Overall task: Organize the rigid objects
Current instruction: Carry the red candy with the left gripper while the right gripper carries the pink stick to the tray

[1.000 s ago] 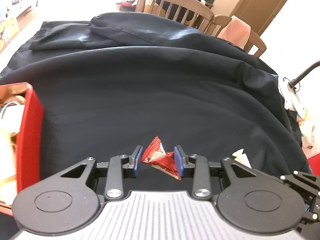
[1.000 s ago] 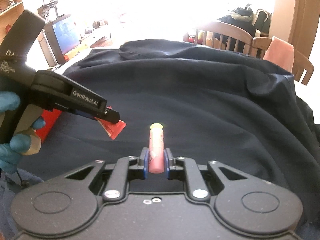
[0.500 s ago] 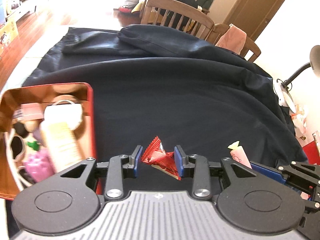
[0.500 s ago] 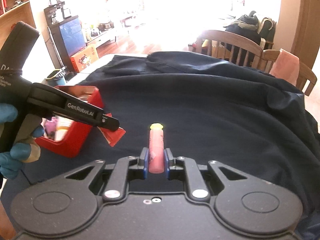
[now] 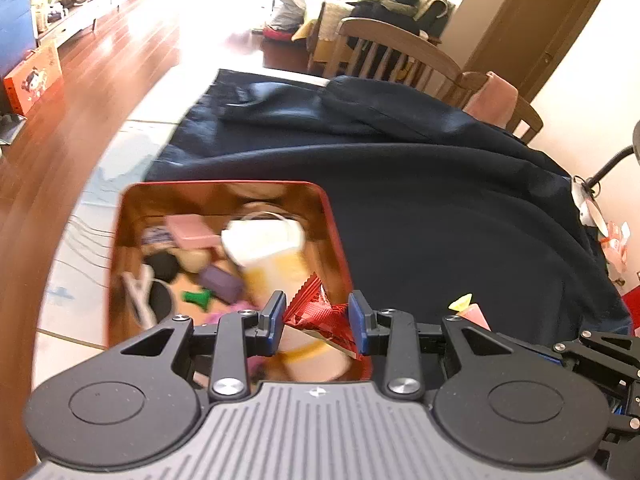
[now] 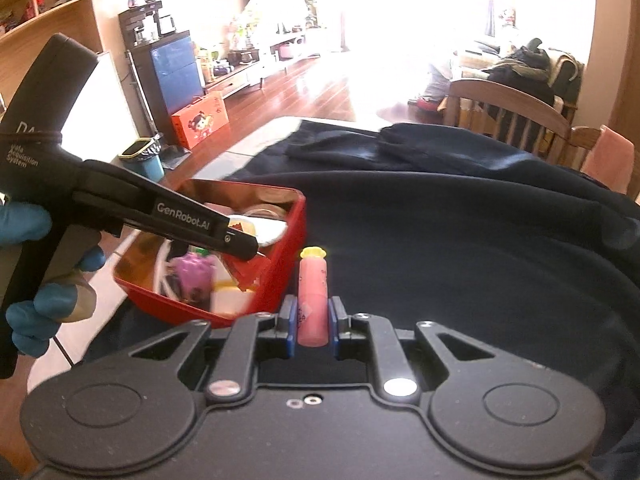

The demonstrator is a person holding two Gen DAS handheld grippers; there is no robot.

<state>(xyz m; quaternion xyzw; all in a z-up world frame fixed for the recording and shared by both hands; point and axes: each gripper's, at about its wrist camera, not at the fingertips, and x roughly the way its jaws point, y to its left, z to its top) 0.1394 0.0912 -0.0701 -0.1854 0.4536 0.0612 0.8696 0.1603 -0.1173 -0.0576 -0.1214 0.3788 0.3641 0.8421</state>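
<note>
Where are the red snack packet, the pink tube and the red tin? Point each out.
red snack packet [image 5: 320, 314], left wrist view, crinkled middle between the left gripper's pads.
pink tube [image 6: 313, 300], right wrist view, mid-body.
red tin [image 6: 294, 236], right wrist view, right outer wall.

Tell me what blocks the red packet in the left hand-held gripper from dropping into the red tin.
Nothing visible does. The left hand-held gripper holds the red packet over the open, lidless red tin; below lie only its contents, including a white-capped yellow bottle.

red tin [image 5: 340, 236] crowded | dark cloth [image 5: 460, 232] right of it bare
</note>
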